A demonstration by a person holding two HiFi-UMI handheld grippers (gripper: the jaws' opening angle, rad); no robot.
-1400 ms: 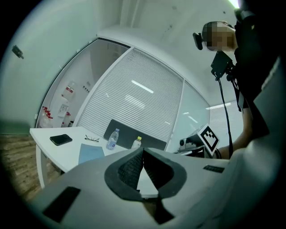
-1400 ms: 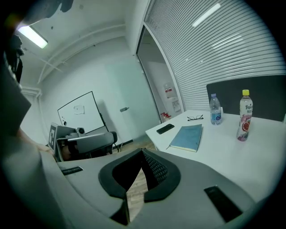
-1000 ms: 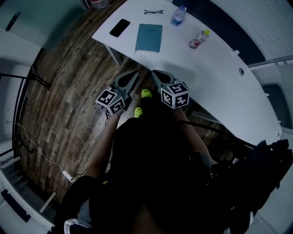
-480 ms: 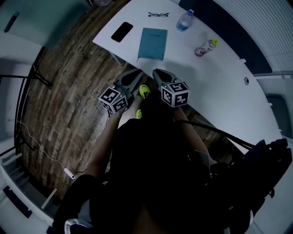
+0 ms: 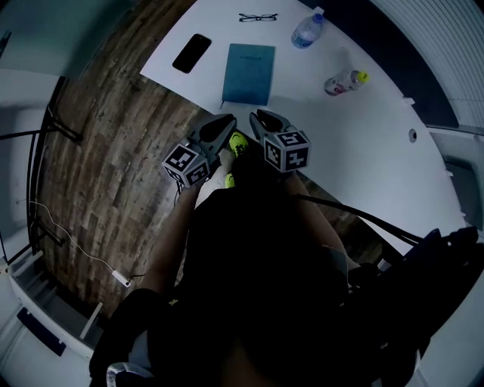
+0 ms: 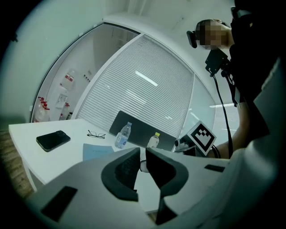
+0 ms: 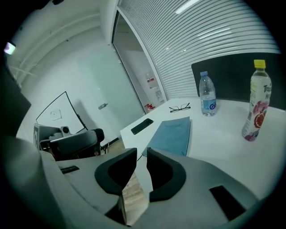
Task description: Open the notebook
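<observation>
A closed teal notebook (image 5: 248, 73) lies flat near the front edge of the white table (image 5: 363, 143); it also shows in the left gripper view as the notebook (image 6: 96, 151) and in the right gripper view as the notebook (image 7: 172, 134). My left gripper (image 5: 224, 121) (image 6: 142, 152) hovers short of the table edge, below the notebook, its jaws a narrow gap apart with nothing between them. My right gripper (image 5: 261, 117) (image 7: 141, 152) is beside it, pointing down at the notebook's near edge. Its jaws are opening and are empty. Neither gripper touches the notebook.
A black phone (image 5: 190, 53) lies left of the notebook and glasses (image 5: 257, 17) beyond it. A water bottle (image 5: 306, 29) and a juice bottle (image 5: 344, 82) stand to the right. Wooden floor (image 5: 113, 151) runs below the table edge, with the person's bright shoes (image 5: 239, 143) under the grippers.
Both grippers have moved forward toward the table edge and the notebook, staying side by side.
</observation>
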